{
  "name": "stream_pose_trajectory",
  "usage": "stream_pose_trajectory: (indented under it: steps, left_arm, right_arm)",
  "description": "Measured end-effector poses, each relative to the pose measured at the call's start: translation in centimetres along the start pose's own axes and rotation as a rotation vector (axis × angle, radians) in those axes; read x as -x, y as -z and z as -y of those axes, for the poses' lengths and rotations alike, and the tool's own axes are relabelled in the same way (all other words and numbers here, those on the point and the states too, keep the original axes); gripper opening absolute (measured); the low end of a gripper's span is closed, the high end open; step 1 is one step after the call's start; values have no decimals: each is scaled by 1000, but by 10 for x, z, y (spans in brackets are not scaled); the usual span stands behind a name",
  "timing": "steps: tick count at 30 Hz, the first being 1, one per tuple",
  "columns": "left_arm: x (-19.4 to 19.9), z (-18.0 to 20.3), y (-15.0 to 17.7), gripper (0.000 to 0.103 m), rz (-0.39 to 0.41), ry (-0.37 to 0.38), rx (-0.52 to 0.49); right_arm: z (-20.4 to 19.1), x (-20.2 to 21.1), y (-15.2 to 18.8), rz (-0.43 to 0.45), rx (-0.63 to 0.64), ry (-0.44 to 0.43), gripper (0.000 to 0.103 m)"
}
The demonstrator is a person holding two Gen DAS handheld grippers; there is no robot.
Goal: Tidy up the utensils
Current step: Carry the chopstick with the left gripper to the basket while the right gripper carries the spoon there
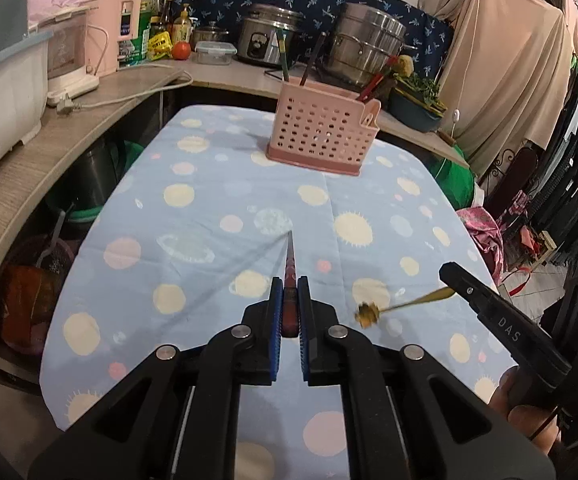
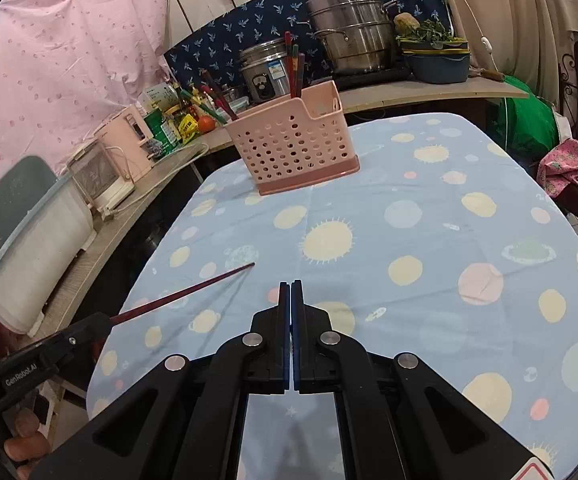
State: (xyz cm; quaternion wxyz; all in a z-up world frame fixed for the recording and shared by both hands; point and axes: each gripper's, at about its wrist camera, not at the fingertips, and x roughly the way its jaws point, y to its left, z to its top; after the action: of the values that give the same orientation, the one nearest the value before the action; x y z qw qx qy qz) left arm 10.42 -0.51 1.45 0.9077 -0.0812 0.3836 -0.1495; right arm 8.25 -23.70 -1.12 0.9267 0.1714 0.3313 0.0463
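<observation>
A red chopstick (image 1: 290, 280) is clamped in the left gripper (image 1: 289, 300), tip forward, aimed at the pink basket (image 1: 321, 136) so it can be dropped in upright. A gold spoon (image 1: 401, 305) is pinched by the right gripper (image 2: 291, 300), well short of the basket (other chopsticks (image 2: 293, 66) already stand in it).

Rice cooker (image 1: 267, 36), steel steamer pot (image 1: 363, 46), tomato (image 1: 181, 50)
</observation>
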Motion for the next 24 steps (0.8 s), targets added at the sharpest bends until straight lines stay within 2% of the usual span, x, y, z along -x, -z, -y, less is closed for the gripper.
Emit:
stream_pose_trajectory:
  steps: [16, 21, 24]
  left_arm:
    - [28, 32, -120, 7, 202, 10, -96]
    - [27, 37, -128, 7, 213, 15, -108]
    - [21, 36, -122, 7, 193, 23, -105]
  right_arm:
    - [7, 2, -74, 100, 23, -20, 1]
    - [27, 1, -84, 102, 9, 5, 1]
    - [46, -7, -72, 51, -10, 41, 17]
